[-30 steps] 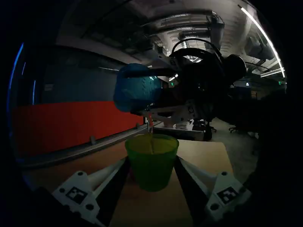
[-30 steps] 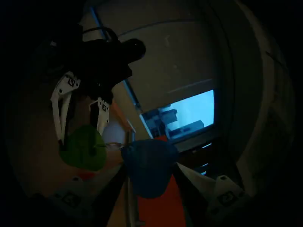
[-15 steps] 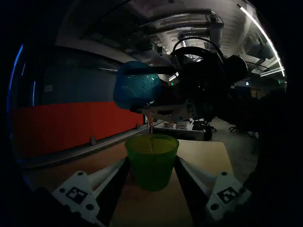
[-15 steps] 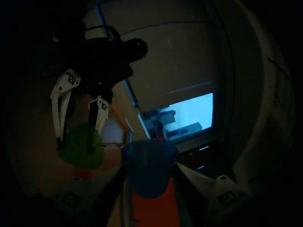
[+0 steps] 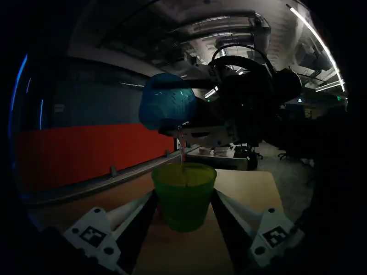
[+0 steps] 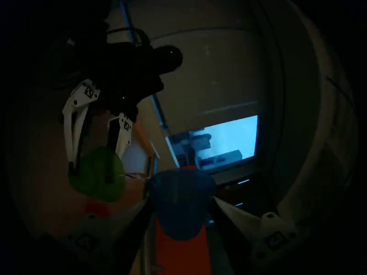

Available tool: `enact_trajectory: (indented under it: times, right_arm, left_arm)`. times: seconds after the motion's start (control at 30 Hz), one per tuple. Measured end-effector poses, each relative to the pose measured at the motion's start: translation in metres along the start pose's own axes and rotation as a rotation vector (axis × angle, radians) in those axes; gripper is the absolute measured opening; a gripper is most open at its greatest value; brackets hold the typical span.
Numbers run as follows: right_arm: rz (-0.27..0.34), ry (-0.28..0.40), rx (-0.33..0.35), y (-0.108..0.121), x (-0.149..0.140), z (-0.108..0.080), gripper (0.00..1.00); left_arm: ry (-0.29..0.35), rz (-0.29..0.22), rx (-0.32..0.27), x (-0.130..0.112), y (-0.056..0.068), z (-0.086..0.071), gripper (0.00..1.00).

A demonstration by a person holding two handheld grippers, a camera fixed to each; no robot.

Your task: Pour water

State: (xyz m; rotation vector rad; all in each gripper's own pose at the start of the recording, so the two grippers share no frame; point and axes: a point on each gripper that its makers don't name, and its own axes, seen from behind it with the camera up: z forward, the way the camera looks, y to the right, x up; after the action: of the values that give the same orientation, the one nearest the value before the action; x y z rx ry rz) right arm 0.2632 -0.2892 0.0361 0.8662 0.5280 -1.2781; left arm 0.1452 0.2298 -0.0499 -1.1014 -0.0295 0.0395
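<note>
My right gripper (image 6: 181, 208) stays clamped on the blue cup (image 5: 167, 101) and has tipped it a touch further over the last second, and the thin stream (image 5: 182, 149) keeps falling into the green cup (image 5: 184, 204). That cup sits unmoved on the table (image 5: 247, 188), gripped by my left gripper (image 5: 184, 196). The pour is well underway, I judge, perhaps near its end.

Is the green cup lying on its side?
No, the green cup stands upright on the table, its open mouth facing up beneath the tilted blue cup.
</note>
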Motion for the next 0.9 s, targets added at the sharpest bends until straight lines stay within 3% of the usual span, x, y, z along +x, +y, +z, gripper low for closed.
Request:
enact_trajectory:
  times: [0.9]
  right_arm:
    - [-0.081, -0.006, -0.032, 0.013, 0.007, -0.005, 0.97]
  left_arm:
    - [0.005, 0.003, 0.007, 0.003, 0.002, 0.001, 0.81]
